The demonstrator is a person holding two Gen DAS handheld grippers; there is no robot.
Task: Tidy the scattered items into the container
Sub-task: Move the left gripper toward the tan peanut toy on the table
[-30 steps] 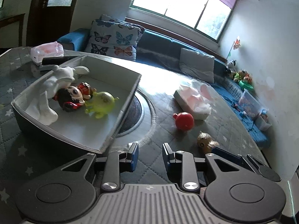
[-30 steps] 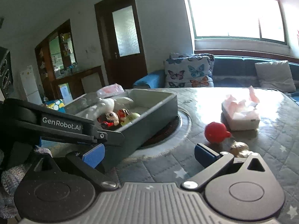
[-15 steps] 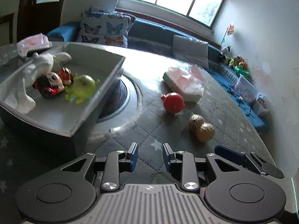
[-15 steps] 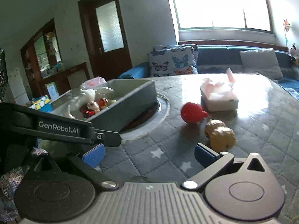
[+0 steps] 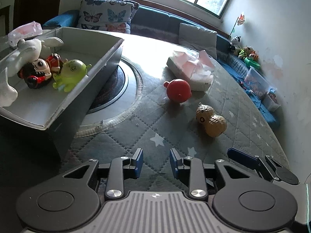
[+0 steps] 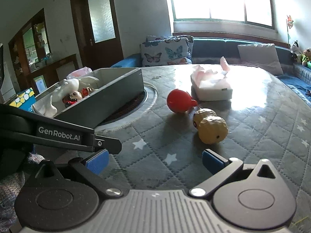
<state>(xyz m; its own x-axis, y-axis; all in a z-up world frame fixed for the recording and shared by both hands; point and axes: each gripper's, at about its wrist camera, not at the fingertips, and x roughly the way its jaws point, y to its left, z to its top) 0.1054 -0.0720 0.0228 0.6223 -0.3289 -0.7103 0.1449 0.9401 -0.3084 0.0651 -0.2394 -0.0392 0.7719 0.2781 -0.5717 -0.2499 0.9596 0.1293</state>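
Observation:
A grey box [image 5: 101, 62] [image 6: 116, 89] on the table holds a white plush rabbit [image 5: 29, 48], a red-and-black doll [image 5: 38, 69] and a green monster toy [image 5: 72, 71]. A red round toy [image 5: 177, 90] [image 6: 179, 101] and a tan peanut toy [image 5: 210, 119] [image 6: 210, 128] lie on the quilted cloth to its right. My left gripper [image 5: 156, 163] is open a small gap, empty, low over the cloth. My right gripper [image 6: 153, 160] is wide open and empty, just short of the peanut toy.
A tissue pack [image 5: 191, 69] [image 6: 211, 85] lies behind the red toy. A round inset plate [image 5: 128, 89] sits under the box. A second tissue pack [image 5: 25, 32] lies behind the box. A sofa with butterfly cushions [image 5: 108, 17] runs behind the table.
Both grippers have moved right and forward, away from the box and closer to the red toy and the peanut toy. Their jaw openings are unchanged.

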